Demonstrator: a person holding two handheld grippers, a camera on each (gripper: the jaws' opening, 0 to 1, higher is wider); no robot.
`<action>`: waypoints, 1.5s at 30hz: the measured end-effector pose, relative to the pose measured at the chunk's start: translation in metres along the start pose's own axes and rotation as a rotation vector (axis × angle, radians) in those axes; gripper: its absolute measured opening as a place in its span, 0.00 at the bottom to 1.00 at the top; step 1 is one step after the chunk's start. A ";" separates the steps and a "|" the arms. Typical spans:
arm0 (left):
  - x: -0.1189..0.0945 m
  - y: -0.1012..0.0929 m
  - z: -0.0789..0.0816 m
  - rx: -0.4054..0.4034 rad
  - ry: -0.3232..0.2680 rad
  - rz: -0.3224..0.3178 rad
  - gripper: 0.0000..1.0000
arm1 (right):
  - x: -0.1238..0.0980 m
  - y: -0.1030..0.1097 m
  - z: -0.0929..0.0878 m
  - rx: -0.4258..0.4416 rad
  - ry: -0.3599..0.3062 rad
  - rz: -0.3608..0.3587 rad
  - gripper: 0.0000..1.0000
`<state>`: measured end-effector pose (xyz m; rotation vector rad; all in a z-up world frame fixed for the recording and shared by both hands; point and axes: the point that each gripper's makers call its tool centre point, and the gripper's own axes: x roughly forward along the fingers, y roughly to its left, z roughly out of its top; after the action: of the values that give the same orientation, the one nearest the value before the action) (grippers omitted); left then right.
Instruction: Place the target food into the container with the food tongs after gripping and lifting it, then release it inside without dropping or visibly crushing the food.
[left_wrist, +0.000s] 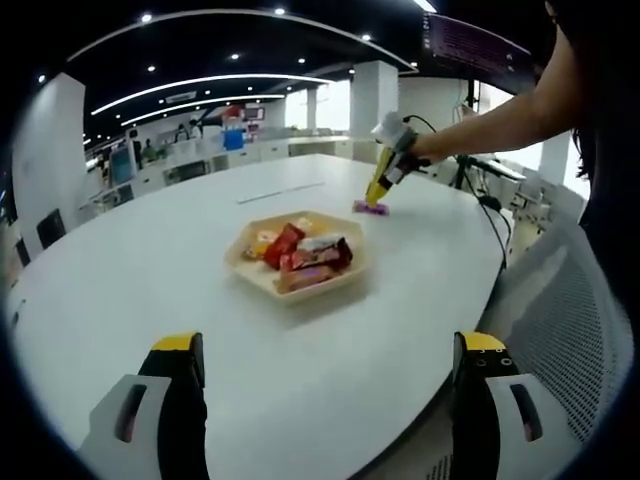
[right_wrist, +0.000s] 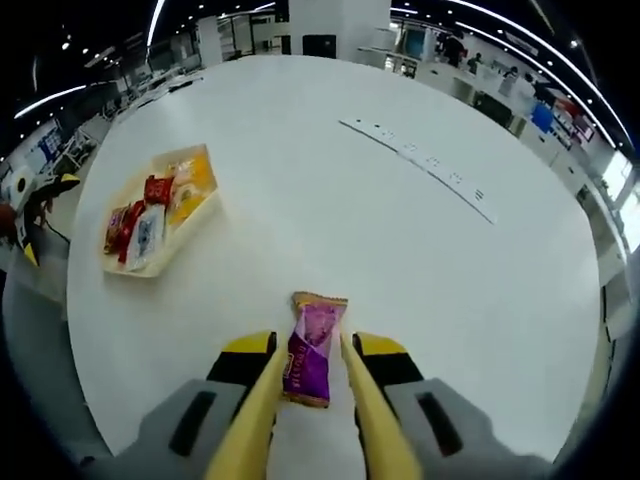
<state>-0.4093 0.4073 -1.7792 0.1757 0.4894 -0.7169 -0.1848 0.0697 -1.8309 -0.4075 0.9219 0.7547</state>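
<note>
A: Largest to smallest?
B: White table (right_wrist: 400, 240); cream tray (left_wrist: 244, 262) of wrapped snacks at centre; right gripper (right_wrist: 312, 362) beyond the tray; purple snack packet (right_wrist: 312, 348).
A: Yellow tongs (right_wrist: 258, 405)?
B: Apart, flanking the packet flat on the table, well apart from the tray. Left gripper (left_wrist: 330, 365) jaws spread wide, nothing held.

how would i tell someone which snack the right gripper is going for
On the big round white table, look away from the pale hexagonal tray of snack packets to the right gripper. Between its yellow tong tips lies a purple snack packet with gold crimped ends. It lies alone on bare tabletop and is purple, while the tray's packets are red, orange and white.
</note>
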 end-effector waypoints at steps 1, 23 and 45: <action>0.000 0.000 0.000 0.000 0.002 -0.001 1.00 | 0.001 0.001 0.000 0.006 0.000 0.002 0.29; 0.001 -0.001 -0.002 0.001 0.009 -0.003 1.00 | 0.007 0.009 -0.008 -0.011 0.053 0.033 0.21; 0.000 -0.005 0.003 -0.012 -0.014 -0.027 1.00 | -0.029 0.011 0.021 -0.045 0.037 0.026 0.22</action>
<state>-0.4115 0.4025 -1.7771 0.1532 0.4832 -0.7415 -0.1926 0.0781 -1.7949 -0.4507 0.9478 0.7945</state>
